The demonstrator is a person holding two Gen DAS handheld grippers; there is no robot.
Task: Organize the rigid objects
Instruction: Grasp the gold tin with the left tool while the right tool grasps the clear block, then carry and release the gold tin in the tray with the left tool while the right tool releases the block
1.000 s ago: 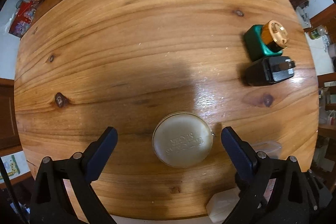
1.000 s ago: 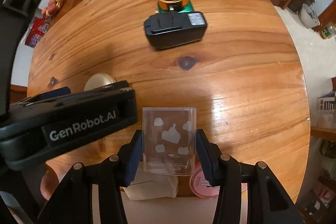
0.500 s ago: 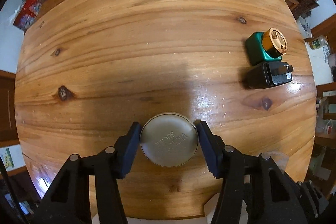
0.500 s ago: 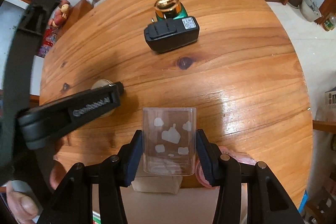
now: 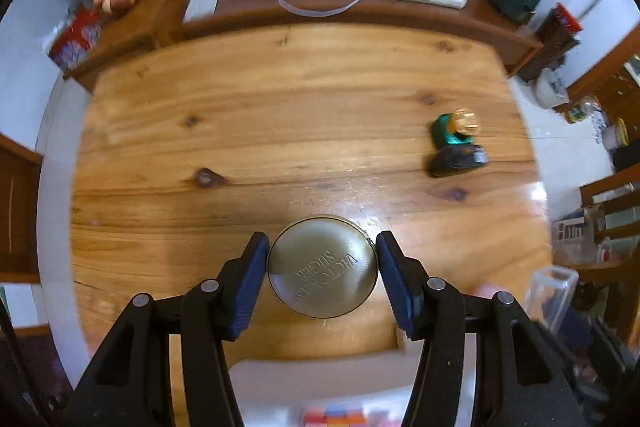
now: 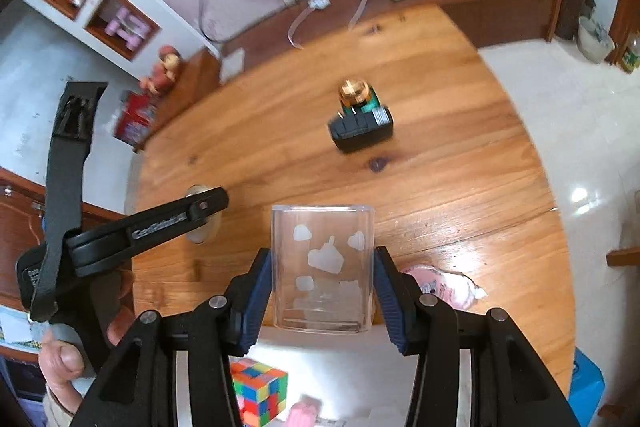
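Between left tongs [image 5: 321,263], "VICTORIA'S SUGAR" tin [image 5: 322,267]

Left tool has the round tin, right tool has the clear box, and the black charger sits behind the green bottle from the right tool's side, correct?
Not quite. In the right wrist view the black charger sits in front of the green bottle, nearer the right tool. The rest holds.
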